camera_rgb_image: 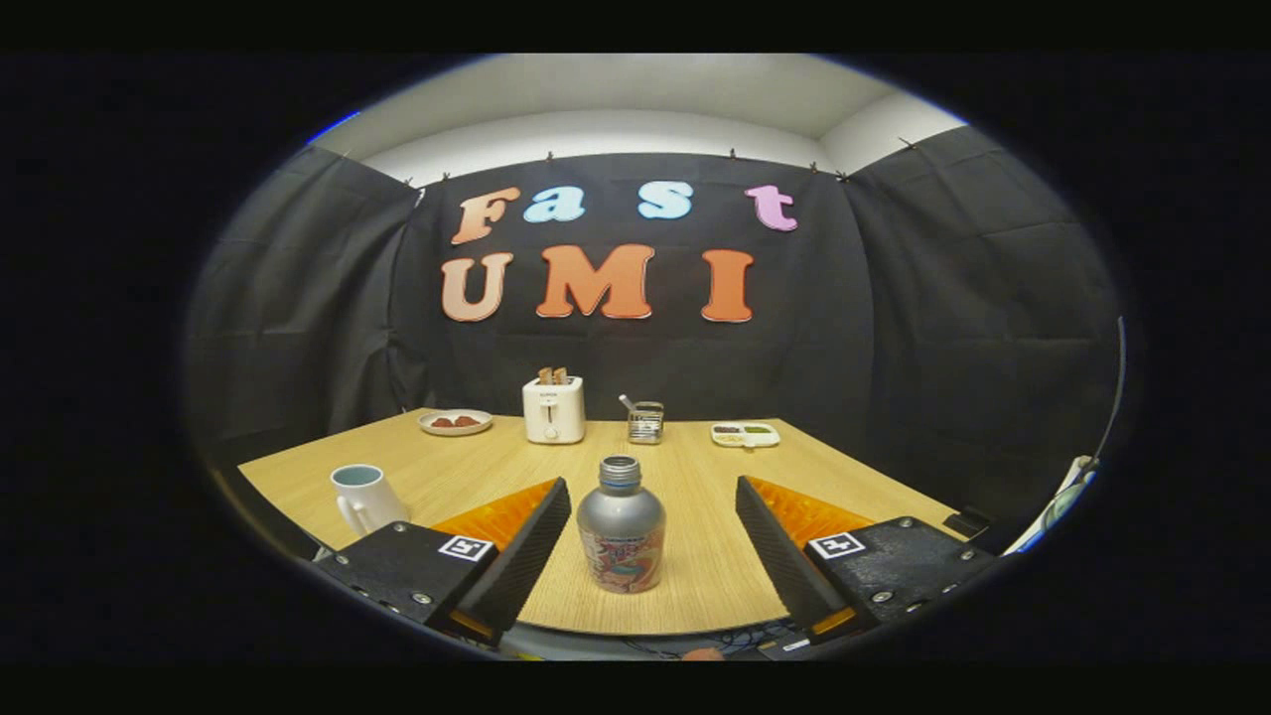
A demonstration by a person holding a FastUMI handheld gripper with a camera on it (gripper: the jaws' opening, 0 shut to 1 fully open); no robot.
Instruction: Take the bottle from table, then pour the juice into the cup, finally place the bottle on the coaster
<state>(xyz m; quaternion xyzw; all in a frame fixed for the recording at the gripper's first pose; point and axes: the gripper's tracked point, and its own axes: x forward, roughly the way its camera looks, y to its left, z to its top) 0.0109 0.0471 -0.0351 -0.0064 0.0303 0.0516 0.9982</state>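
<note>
Wood-grain counter [695, 556] carries the uncapped bottle [621, 526] upright between the spread, non-touching fingers of the gripper [653, 497], cup [364, 497] at their 10 o'clock; grasp not yet made, so take, pour and coaster placement all remain.

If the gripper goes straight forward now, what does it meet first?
Probably the bottle: it stands upright, uncapped, between the open fingers of the gripper, untouched. The toaster stands far beyond.
</note>
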